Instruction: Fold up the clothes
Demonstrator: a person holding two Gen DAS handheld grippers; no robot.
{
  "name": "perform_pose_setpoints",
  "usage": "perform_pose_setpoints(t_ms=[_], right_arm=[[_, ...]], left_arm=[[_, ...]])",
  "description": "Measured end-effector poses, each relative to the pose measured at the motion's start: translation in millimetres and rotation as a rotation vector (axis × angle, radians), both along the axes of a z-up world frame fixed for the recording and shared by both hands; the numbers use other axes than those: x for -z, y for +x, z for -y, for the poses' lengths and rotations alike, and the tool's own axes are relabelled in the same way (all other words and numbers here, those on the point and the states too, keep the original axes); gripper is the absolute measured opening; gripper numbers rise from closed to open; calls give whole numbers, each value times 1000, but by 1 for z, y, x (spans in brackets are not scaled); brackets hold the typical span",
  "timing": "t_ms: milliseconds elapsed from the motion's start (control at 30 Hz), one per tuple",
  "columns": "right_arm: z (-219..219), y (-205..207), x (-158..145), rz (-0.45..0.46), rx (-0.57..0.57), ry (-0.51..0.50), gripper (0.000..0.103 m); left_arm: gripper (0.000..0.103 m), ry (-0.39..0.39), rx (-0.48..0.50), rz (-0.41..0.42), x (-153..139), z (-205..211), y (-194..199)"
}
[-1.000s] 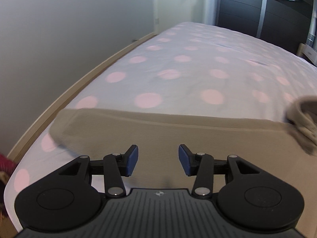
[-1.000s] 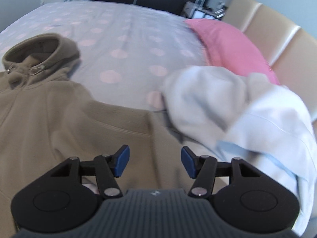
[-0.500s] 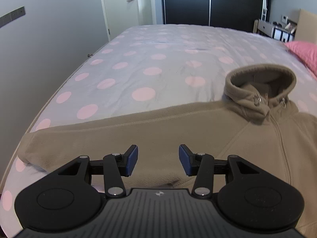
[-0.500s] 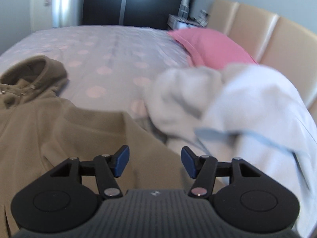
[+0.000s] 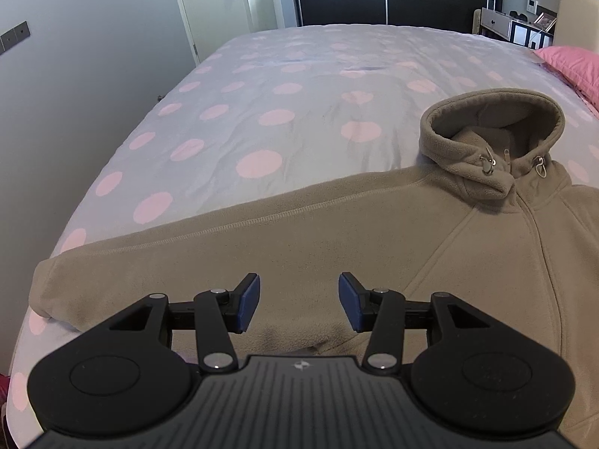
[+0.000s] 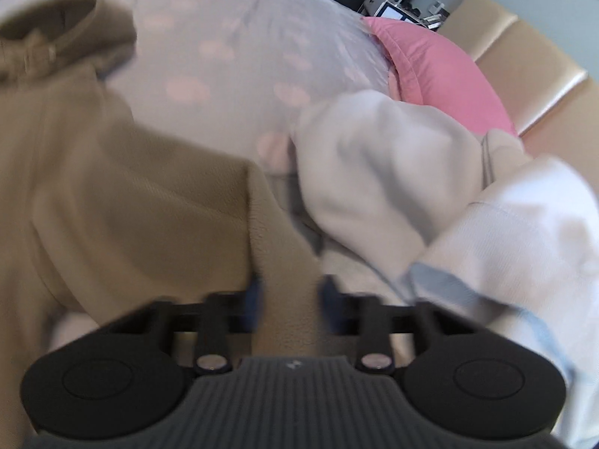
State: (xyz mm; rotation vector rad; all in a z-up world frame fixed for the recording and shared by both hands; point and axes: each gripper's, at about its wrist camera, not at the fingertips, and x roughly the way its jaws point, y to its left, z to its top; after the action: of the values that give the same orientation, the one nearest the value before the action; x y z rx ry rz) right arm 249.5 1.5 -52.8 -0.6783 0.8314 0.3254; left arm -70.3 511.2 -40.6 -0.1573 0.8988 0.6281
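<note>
Left wrist view first: a grey wall (image 5: 75,86) runs along the far left, then the spotted bedspread (image 5: 299,86) with pink dots. On it lies the tan hoodie (image 5: 284,247), front up — one sleeve (image 5: 112,273) stretched toward the bed's left edge, the hood (image 5: 494,134) and its zip at the right. The left gripper (image 5: 298,303) hangs above the sleeve near the chest, jaws spread wide with nothing between them. A pink pillow (image 5: 572,67) shows at far right.

Right wrist view is blurred: the hoodie (image 6: 123,194) fills the left, its other sleeve reaching to the right gripper (image 6: 290,299), whose jaws stand apart on either side of the cloth — contact is unclear. Just beside lies a heap of white clothes (image 6: 430,202), with the pillow (image 6: 441,71) and beige headboard (image 6: 531,75) beyond.
</note>
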Motion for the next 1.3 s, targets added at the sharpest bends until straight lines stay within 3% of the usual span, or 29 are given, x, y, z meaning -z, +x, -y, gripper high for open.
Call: perform_pose_setpoints(t_ms=[67,167,267,367,467,533,600,633,667,767,900,1033,1133,1200,1300], right_arm=[[3,3,-13,42,26,-6,6],[6,30,-45,186,106,-52,6],[19,75,-59,187,213,-19,6],[14,100,-32,140,246,-96,6],[5,102,2,117,202,-198,7],[4,95,6,126,179,-208,8],[3,85,-4,133,160,-184,26],[3,79,-12,146,151,-162,44],[4,72,-21,154,137,-134,48],[7,60,-47,147,119,-43,48],[15,43,-72,124,106,91,58],[20,45,-80,90,136,106,62],[32,45,-87,-26,166,245,62],[41,44,-90,-112,197,344,70],[38,22,-85,-88,155,292,70]], left_arm=[[45,-4,8,4,0,2,2],[45,1,19,-4,2,5,4],[45,8,24,-17,3,6,7],[45,17,22,-22,3,5,7],[45,12,13,-17,3,-1,6],[45,11,8,-20,4,-5,7],[45,9,5,-25,6,-7,7],[45,7,5,-28,7,-7,8],[45,6,9,-31,8,-6,8],[45,15,30,-43,9,1,9],[45,31,68,-34,3,15,8],[45,30,82,-18,-5,24,7],[45,31,89,1,-13,28,3],[46,29,90,7,-15,29,1],[46,28,88,13,-19,29,-2]])
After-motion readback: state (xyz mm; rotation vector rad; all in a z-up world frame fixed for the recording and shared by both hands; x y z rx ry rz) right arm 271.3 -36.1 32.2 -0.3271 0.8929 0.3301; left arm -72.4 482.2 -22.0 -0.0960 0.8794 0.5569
